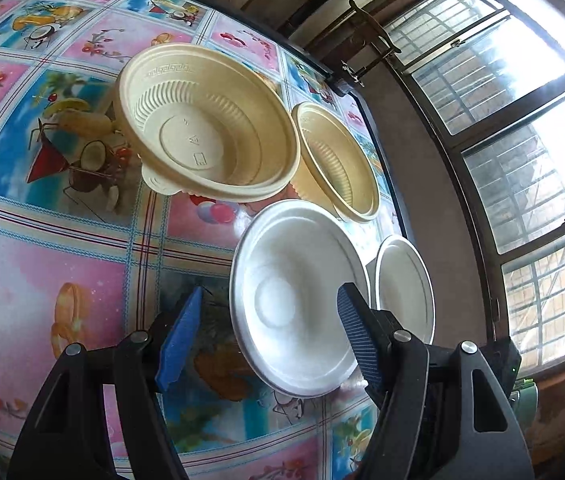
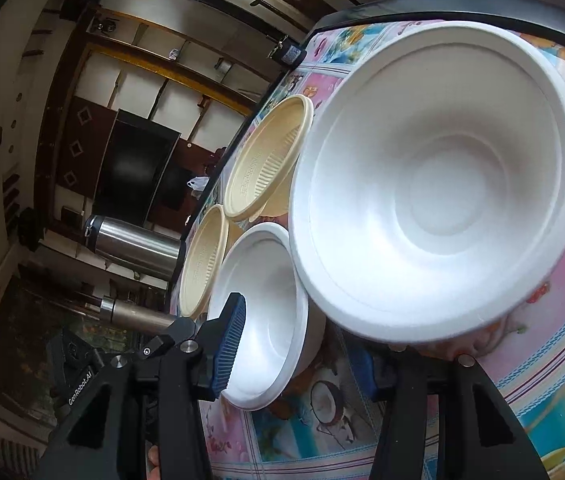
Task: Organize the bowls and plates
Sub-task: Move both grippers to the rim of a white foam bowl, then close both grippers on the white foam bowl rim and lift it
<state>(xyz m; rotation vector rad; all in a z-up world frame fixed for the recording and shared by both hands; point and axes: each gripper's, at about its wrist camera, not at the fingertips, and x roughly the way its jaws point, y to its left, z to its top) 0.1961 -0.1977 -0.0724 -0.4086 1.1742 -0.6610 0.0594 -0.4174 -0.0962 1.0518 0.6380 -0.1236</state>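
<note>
From the left wrist we look steeply down on the table, facing the window, close above a white bowl. From the right wrist we look low across the table toward the room, very near another white bowl. Both views share the four bowls.

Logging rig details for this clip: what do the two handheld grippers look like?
Both the left gripper and the right gripper have black angular frames with silver pivot bolts and blue ribbed finger pads. The right one carries white "GenRobot.AI" lettering.
</note>
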